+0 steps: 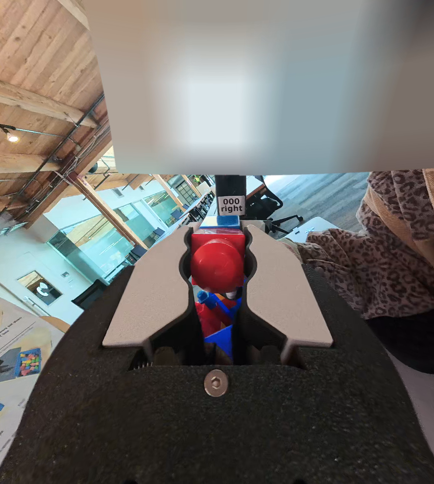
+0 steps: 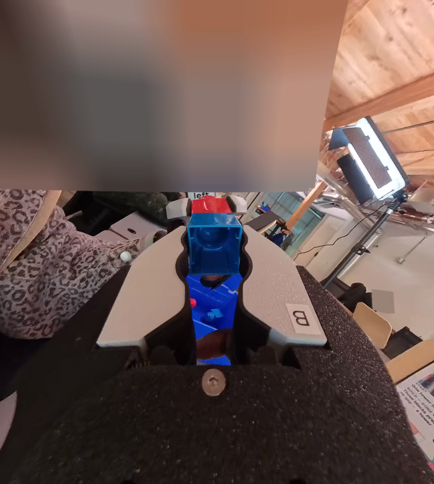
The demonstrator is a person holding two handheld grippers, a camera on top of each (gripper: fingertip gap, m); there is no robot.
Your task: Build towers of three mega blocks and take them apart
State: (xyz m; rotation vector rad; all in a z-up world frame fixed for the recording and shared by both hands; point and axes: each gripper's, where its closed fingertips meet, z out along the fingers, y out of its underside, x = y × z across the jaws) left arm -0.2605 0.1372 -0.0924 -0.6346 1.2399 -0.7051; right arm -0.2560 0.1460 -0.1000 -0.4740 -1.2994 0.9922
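Note:
My left gripper point(image 1: 218, 255) is shut on a red mega block point(image 1: 217, 258), its round stud facing the camera. A blue mega block point(image 1: 227, 221) sits just beyond it, against its far side. My right gripper point(image 2: 214, 248) is shut on that blue block point(image 2: 214, 246), whose hollow underside faces the camera. In the right wrist view the red block point(image 2: 210, 205) shows beyond the blue one, between the left gripper's fingertips point(image 2: 178, 208). The two grippers face each other in the air with the blocks end to end. Whether the blocks are pressed together is hidden.
Below, through the finger gaps, a blue bin point(image 2: 212, 309) holds loose red and blue blocks point(image 1: 216, 311). A person in a leopard-print top point(image 1: 373, 262) is close at the right. Printed instruction sheets point(image 1: 3, 348) lie on the table. A light panel on a stand point(image 2: 373, 162) is at the right. The grippers are tip to tip, or close to it.

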